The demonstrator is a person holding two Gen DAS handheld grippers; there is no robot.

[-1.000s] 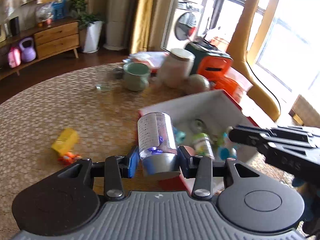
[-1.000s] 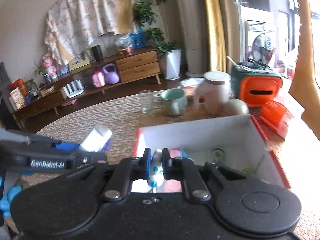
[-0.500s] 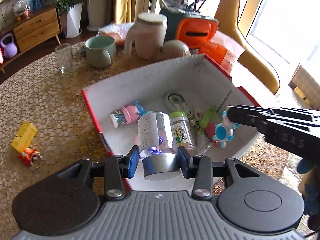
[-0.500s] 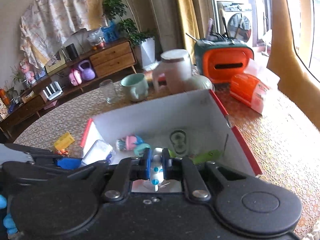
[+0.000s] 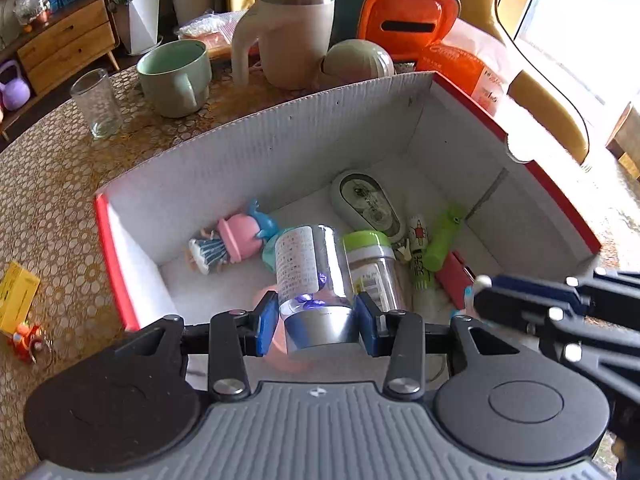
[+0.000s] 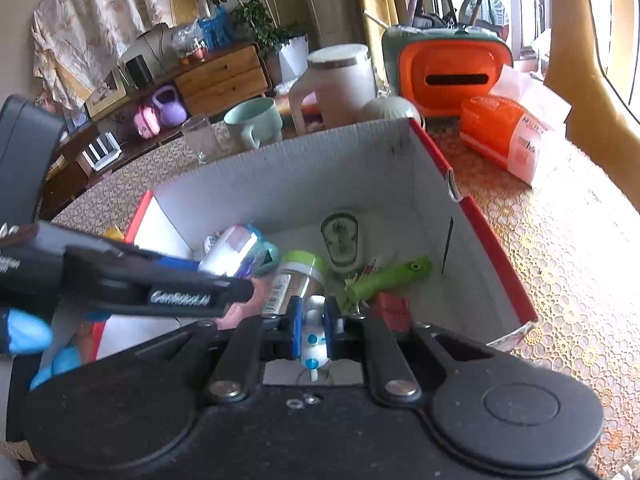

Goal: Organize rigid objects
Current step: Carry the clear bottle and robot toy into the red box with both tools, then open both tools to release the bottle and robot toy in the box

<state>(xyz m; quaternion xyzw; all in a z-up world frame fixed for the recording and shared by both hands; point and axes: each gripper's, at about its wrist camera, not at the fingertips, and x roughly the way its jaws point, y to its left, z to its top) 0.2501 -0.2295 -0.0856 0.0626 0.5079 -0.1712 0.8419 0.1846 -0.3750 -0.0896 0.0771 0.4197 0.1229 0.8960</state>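
Both grippers now hang inside the box, having come in from over the table. Left gripper stays clamped on the clear bottle; right gripper on a small white-and-blue toy. Release looks next.

Left tool clamped on load, fingers wide; right tool pinched narrow, just beside it
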